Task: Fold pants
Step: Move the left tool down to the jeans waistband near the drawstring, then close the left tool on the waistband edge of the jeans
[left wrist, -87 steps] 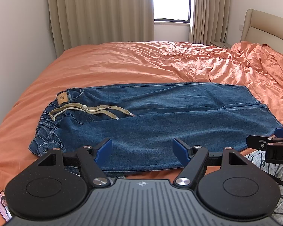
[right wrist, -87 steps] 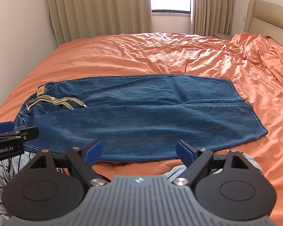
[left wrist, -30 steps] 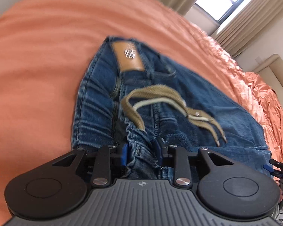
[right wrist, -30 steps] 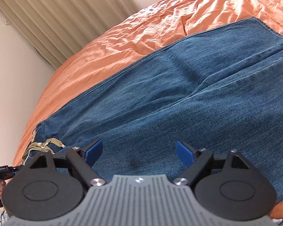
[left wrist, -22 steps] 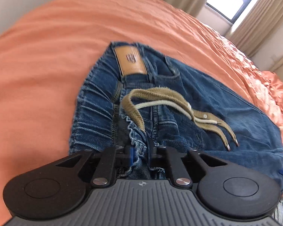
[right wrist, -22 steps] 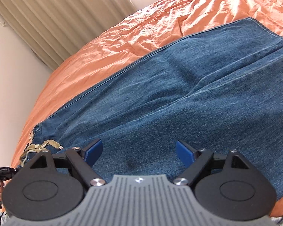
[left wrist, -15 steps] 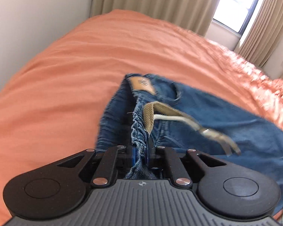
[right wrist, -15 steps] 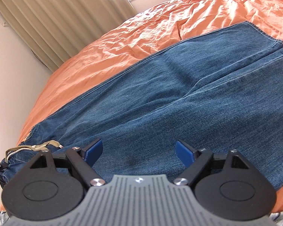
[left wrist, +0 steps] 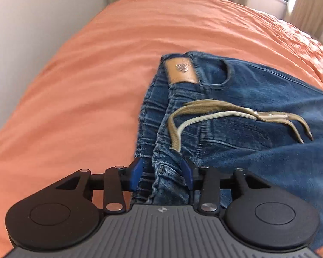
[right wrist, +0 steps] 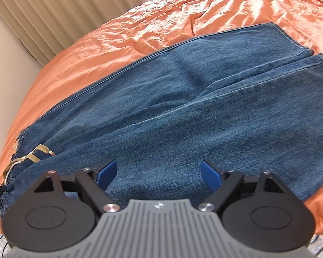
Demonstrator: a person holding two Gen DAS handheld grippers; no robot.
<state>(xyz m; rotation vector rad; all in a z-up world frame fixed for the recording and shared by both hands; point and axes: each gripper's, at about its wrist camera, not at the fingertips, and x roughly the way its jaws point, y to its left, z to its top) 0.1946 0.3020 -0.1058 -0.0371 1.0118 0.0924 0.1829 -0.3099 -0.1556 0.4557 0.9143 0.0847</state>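
With its jaws just opened and loose around the bunched waistband, the left gripper could let the jeans sag unevenly ahead.

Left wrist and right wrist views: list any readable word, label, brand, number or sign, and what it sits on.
Leather patch on the jeans waistband: a stamped mark, too blurred to read.
Gripper bodies: a small round emblem on each, no letters.
No other text in either view.
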